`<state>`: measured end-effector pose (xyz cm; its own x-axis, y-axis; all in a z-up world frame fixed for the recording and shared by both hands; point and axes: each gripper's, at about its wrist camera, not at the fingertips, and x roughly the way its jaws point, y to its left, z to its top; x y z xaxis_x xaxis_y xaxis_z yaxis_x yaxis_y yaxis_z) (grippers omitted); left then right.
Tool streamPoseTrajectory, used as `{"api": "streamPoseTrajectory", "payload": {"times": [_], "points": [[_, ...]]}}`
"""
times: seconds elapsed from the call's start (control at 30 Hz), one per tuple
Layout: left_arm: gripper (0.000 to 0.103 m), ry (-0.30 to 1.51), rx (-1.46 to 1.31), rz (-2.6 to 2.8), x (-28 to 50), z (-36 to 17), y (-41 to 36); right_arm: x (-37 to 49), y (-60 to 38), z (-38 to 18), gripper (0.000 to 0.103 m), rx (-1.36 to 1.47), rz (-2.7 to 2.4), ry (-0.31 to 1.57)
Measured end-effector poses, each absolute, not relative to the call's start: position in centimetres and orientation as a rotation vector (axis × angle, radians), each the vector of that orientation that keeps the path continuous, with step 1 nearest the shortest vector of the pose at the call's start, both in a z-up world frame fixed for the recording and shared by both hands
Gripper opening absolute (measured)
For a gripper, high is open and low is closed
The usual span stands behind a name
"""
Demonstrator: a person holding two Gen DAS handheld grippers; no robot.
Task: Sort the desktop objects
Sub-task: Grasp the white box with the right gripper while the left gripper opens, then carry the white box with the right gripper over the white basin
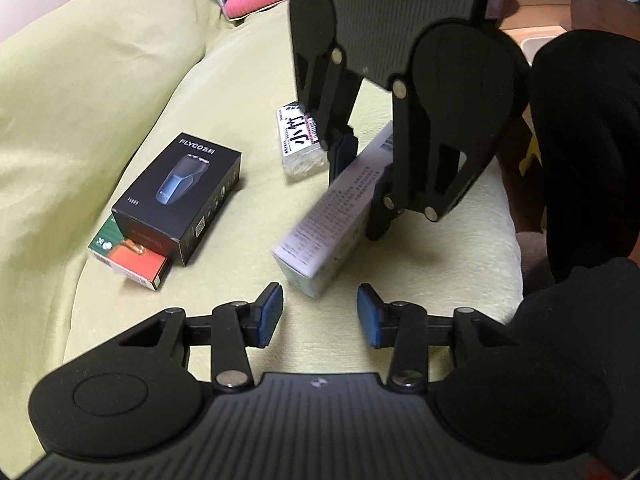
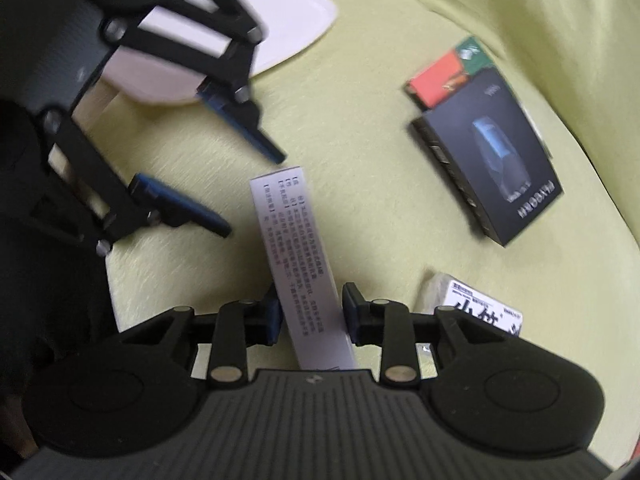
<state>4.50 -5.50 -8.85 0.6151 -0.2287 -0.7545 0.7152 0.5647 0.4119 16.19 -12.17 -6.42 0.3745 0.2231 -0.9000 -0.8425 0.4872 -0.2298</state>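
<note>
1. Fingers of the right gripper (image 2: pixel 309 312) are clenched on a long white carton (image 2: pixel 298 256) printed with small black text; the blue pads press its two long sides near one end, and its far end points away from the wrist camera over the yellow-green cloth (image 2: pixel 360 160).
2. From the left wrist view the same white carton (image 1: pixel 332 216) sits tilted, its near end low by the cloth (image 1: pixel 140 80) and its far end raised between the right gripper (image 1: pixel 362 160) fingers.
3. Left gripper (image 1: pixel 320 314) fingers are spread apart and grasp nothing; the carton's near corner lies just ahead of the gap between the blue pads; in the right wrist view the left gripper (image 2: pixel 224 176) appears blurred, released, near the carton's far end.
4. A black FLYCO shaver box (image 1: pixel 180 196) rests partly on top of a red and green box (image 1: pixel 128 260), to the left of the carton; both show in the right wrist view, the shaver box (image 2: pixel 492 160) and the red and green box (image 2: pixel 444 72).
5. A small white packet with bold black characters (image 1: pixel 300 140) lies on the cloth behind the right gripper; it appears also in the right wrist view (image 2: pixel 472 304), just beside that gripper's frame.
6. A white tray (image 2: pixel 288 28) sits at the cloth's edge, partly hidden by the left gripper.
</note>
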Motion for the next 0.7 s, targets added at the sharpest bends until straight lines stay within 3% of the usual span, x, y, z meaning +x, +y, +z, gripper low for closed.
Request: {"api": "streamPoseTrajectory", "payload": {"times": [0.7], "points": [[0.048, 0.576, 0.84, -0.681, 4.0, -5.1, -12.8, 14.2, -25.6, -0.4, 0.023, 0.078, 0.438, 0.923]]}}
